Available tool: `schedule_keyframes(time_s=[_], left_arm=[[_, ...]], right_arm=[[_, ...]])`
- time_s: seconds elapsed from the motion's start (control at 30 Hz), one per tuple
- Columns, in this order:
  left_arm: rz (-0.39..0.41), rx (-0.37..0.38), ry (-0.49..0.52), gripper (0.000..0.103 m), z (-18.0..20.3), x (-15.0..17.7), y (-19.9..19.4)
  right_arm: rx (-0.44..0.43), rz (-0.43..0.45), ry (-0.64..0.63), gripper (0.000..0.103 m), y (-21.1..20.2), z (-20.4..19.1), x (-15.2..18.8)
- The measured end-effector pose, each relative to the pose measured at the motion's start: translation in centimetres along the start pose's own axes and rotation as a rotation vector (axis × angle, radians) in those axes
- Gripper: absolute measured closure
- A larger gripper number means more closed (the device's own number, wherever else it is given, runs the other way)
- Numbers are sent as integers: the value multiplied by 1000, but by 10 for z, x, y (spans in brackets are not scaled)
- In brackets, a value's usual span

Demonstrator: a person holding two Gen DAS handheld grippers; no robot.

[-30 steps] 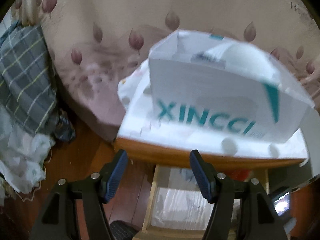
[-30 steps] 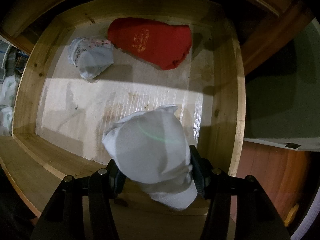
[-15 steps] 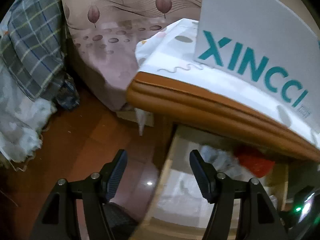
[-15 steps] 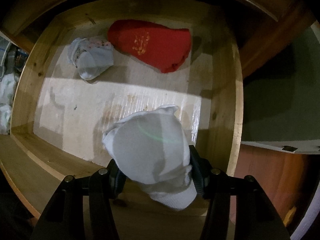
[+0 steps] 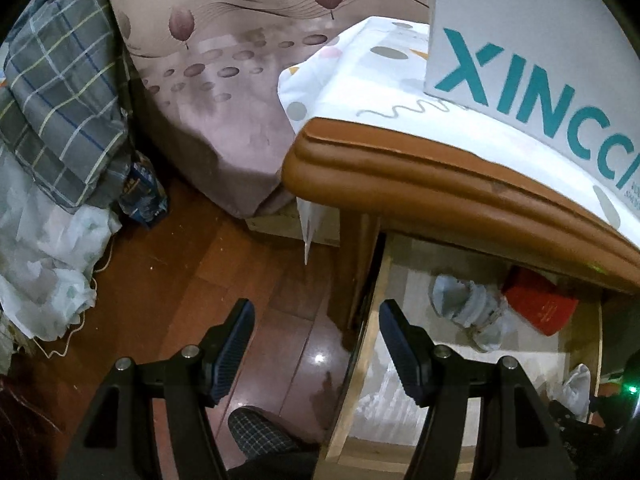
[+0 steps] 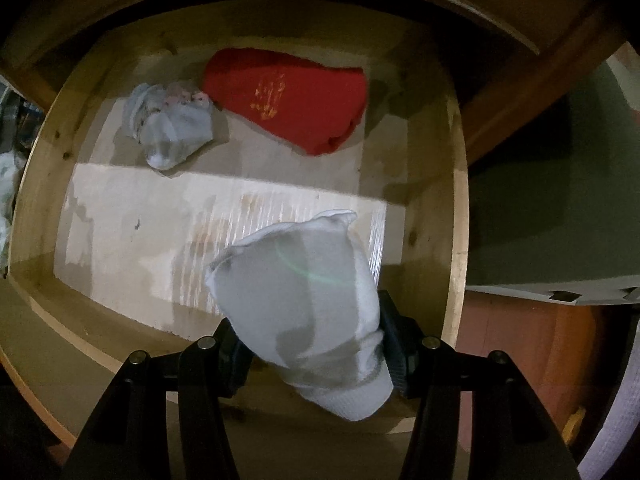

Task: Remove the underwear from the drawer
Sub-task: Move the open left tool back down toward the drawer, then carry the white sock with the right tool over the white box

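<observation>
The bed (image 5: 224,92), in a mauve cover printed with leaf shapes, fills the far left of the left wrist view. To its right stands the wooden counter (image 5: 440,176) with a rounded brown edge, draped in a pale patterned cloth (image 5: 360,84); a white box (image 5: 532,40) lettered in teal stands on that cloth at the far right. The reddish wood floor (image 5: 240,280) spreads below the bed, with a grey plaid cloth (image 5: 60,92) heaped over pale fabric at the left edge.

Under the counter the drawer (image 6: 456,208) is pulled open, a pale wooden box with a whitish, worn bottom. At its far side lies a folded red garment (image 6: 296,104), and just left of that, touching or nearly so, a crumpled pale grey-blue piece of underwear (image 6: 168,128) with a small floral trim. Both also show from the left wrist view, the red garment (image 5: 540,304) on the right and the grey-blue piece (image 5: 468,304) beside it.

The right tongs (image 6: 312,344) are clamped on a white piece of underwear (image 6: 304,288), held over the near right part of the drawer, its bulk bunched between the two fingers and sticking out forward.

The left tongs (image 5: 316,348) are spread wide and carry nothing, poised over the floor and the drawer's left wall. A dark checked slipper (image 5: 260,436) shows at the near edge, between the fingers.
</observation>
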State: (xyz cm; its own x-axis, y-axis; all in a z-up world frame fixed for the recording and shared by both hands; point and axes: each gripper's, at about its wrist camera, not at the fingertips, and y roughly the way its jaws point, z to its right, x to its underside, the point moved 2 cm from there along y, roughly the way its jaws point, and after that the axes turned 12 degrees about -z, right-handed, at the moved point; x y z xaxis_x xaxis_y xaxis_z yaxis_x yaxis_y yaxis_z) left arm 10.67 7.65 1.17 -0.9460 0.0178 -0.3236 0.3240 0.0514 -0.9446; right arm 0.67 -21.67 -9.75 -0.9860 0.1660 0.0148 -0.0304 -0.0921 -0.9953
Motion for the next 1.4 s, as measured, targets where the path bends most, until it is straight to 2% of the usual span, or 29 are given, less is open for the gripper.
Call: schedule_keyframes(time_s=[0.3,0.47,0.67,0.83,1.0,1.13,1.27,1.4], left_arm=[[13,15,-32,37,0,-8,-4],[26,-10,-26,37,-1,-8,-6],[23,7,-81,37,-13,-10,-7],[19,10,-130,37,-25,-11,-7],[13,1,-142,37,-29,-13,-5],[13,-7,-134,37,-27,-13,-4],[9,-10,-142,37,-30,-14,-4],[6,-9,-154,37,-34,-15,-3]], right_arm=[[-22,84,4,52,-58,-1,-5],[-31,128,-16,52,-103,2,5],[-45,206,-29,52,-167,9,9],[-44,309,-42,52,-230,12,3],[-48,407,-42,51,-288,13,-18],[-43,461,-25,51,-318,14,-46],[-27,495,-10,51,-336,15,-72],[2,496,-10,51,-337,7,-100]])
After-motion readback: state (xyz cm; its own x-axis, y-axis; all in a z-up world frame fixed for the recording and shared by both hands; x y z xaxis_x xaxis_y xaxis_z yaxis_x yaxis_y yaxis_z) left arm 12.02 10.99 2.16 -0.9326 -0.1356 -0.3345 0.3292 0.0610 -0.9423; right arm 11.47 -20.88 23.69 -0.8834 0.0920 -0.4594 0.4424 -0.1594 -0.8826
